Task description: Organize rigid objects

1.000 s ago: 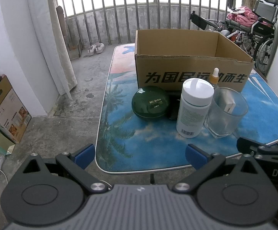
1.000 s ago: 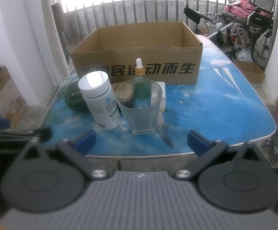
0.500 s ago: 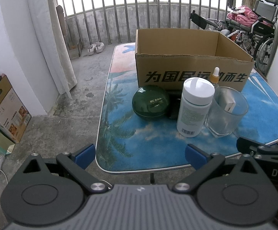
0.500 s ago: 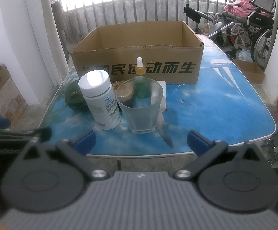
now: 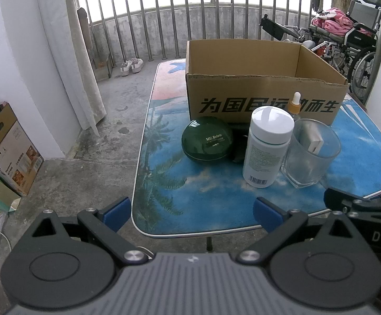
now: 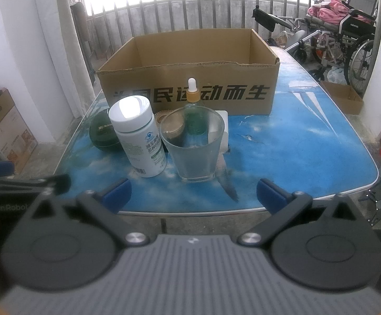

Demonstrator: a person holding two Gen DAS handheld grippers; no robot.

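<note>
White bottle point(image 6: 138, 136): standing just left of glass tumbler point(image 6: 194, 147), before cardboard box point(image 6: 190, 78). Likely light, rigid, smooth; taking mid-body. Left gripper point(image 5: 193, 214), right gripper point(image 6: 194, 195): hovering wide apart, empty.

Floor: bare concrete point(image 5: 106, 131), stained
Shoes: pale pair point(image 5: 131, 66) by the railing point(image 5: 164, 13)
Curtain: white point(image 5: 67, 52), hanging left
Wheelchair: far right point(image 5: 358, 42), pink cloth point(image 5: 329, 22) on it
Printed carton: on the floor, left point(image 5: 6, 152)
</note>
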